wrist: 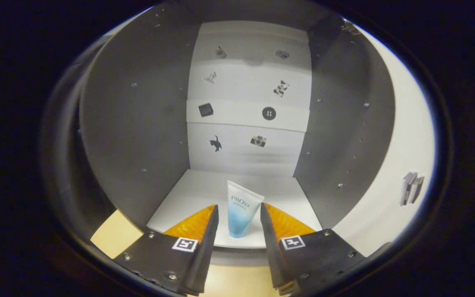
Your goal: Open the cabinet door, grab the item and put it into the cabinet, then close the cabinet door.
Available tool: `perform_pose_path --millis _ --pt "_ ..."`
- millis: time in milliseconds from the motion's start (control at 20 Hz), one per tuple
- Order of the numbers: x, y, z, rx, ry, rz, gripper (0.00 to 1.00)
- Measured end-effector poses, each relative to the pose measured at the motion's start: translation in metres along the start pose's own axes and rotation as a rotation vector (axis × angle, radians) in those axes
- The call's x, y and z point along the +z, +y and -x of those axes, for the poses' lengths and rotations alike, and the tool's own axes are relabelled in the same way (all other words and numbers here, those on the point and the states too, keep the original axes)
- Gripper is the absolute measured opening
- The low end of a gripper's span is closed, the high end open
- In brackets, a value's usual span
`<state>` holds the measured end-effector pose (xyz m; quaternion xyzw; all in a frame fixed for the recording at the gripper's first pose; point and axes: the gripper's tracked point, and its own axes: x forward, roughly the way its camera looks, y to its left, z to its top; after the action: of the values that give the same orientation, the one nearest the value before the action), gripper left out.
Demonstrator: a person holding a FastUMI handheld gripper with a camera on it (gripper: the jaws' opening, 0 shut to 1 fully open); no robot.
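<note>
I see the cabinet (138, 123) standing open ahead of me, its interior in full view. Working from the left: the left inner wall is grey and dotted with small fittings. A pale wooden surface (111, 237) shows beneath the cabinet's front edge. The white cabinet floor (192, 194) extends to a white back panel (248, 115) marked with several small dark stickers, among them a cat and a camera shape.

The tube (240, 210) stands upright on the cabinet floor near its front edge, cap end down, white at the top fading to blue below. It sits between the tips of my gripper (239, 216), with a visible gap on either side. The jaws are released, neither finger touching the tube.

To the right, the grey right inner wall carries more fittings. Beyond it, the open cabinet door (402, 156) swings outward, its handle (411, 187) showing near the outer edge.
</note>
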<state>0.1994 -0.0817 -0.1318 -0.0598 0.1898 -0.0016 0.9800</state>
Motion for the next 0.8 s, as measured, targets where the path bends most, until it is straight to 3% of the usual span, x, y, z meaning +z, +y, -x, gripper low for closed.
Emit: perform_pose_path --millis 750,800 --pt "-0.001 -0.016 0.212 0.083 -0.204 -0.107 0.59" --pt "-0.001 -0.022 0.226 0.077 -0.217 -0.118 0.69"
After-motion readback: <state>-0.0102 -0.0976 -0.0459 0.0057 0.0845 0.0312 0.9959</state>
